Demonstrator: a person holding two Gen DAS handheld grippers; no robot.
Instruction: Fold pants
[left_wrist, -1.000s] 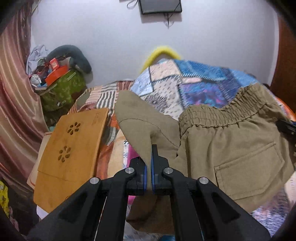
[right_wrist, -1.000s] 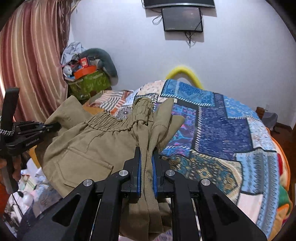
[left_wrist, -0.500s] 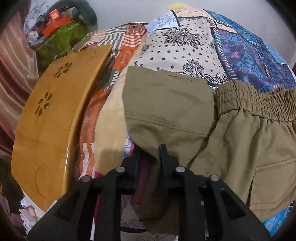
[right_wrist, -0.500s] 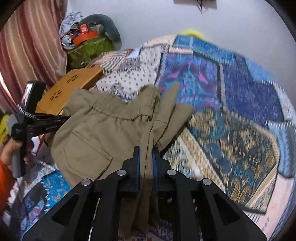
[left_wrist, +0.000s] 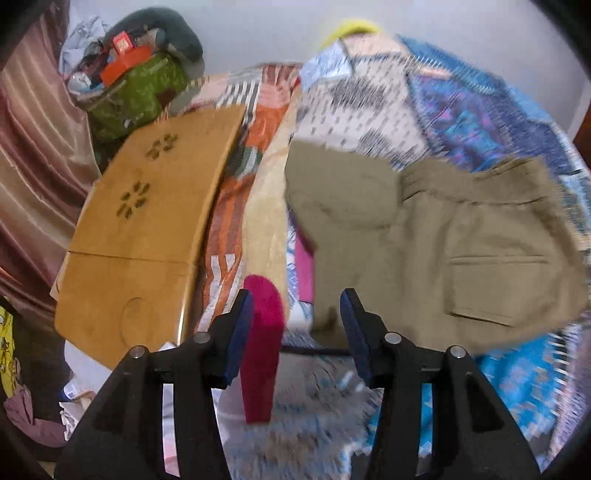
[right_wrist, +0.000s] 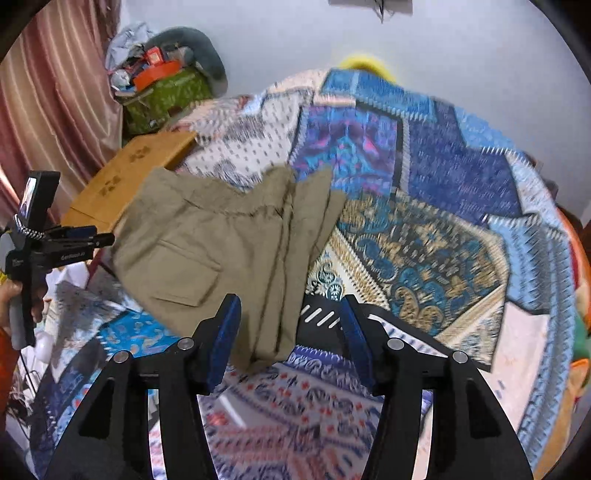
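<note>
The khaki pants (left_wrist: 436, 236) lie folded on the patchwork bedspread (left_wrist: 461, 96), back pocket up. In the right wrist view the pants (right_wrist: 221, 236) lie ahead and left, their folded edge reaching down between my fingers. My left gripper (left_wrist: 297, 328) is open and empty, just short of the pants' near left edge. My right gripper (right_wrist: 290, 332) is open and empty, its jaws wide on either side of the pants' lower end. The left gripper also shows in the right wrist view (right_wrist: 74, 236), at the pants' left edge.
A wooden lap table (left_wrist: 147, 229) lies left of the pants at the bed's edge. A magenta cloth (left_wrist: 262, 343) hangs near my left fingers. A green bag (left_wrist: 136, 92) with clutter stands at the back left by a pink curtain (left_wrist: 33, 147). The bedspread (right_wrist: 424, 192) extends to the right.
Both grippers have opened and let go of the pants. The pants have dropped flat onto the bed, and both grippers have pulled back a little.
</note>
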